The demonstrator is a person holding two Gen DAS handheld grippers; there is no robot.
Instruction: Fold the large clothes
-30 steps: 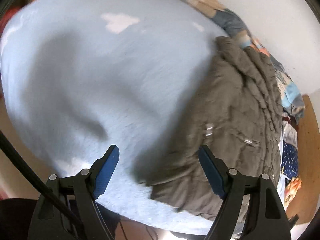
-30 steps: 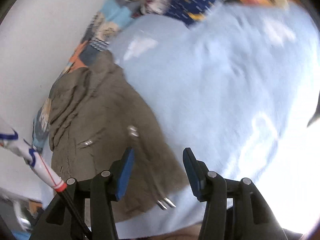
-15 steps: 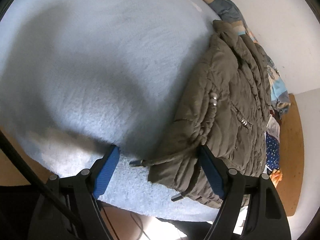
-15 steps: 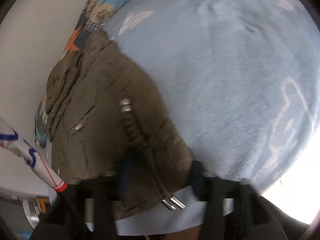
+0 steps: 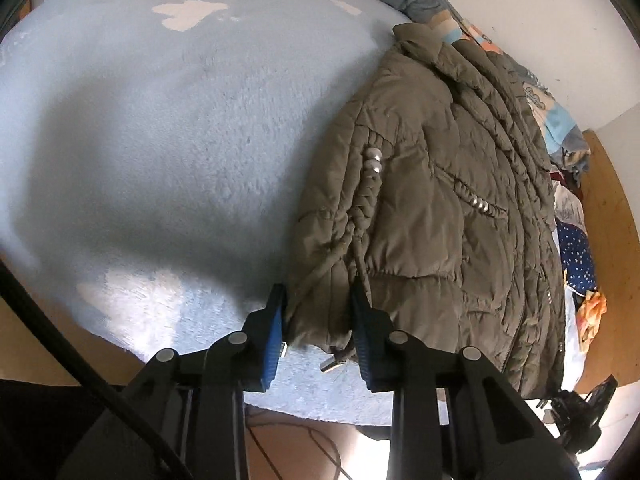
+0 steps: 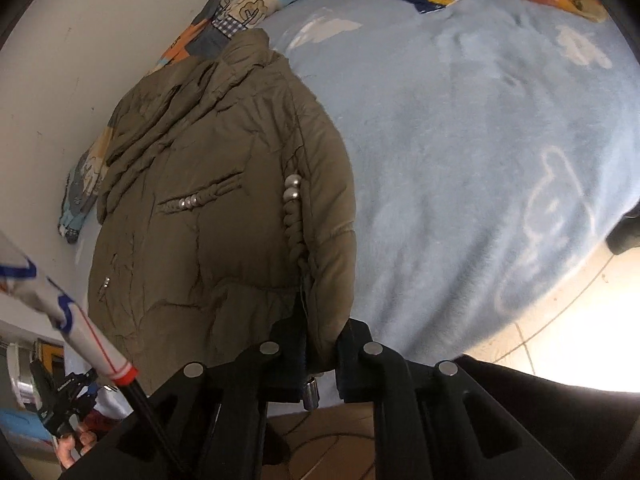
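The blue-padded fingers of the left gripper pinch the near hem corner of an olive puffer jacket, low in the centre of the left wrist frame, with the fabric bunched between them. In the right wrist view, the right gripper clamps a fold of the same jacket hem at lower centre, its dark fingers pressed against the cloth on both sides. The jacket lies flat on a pale blue fleece blanket, collar toward the top of the frame, filling the right half of the left view and the left half of the right view. Metal-tipped drawcords dangle from the hem just below the left gripper. A patchwork quilt is bunched along the white wall behind the collar, at the upper left of the right view.
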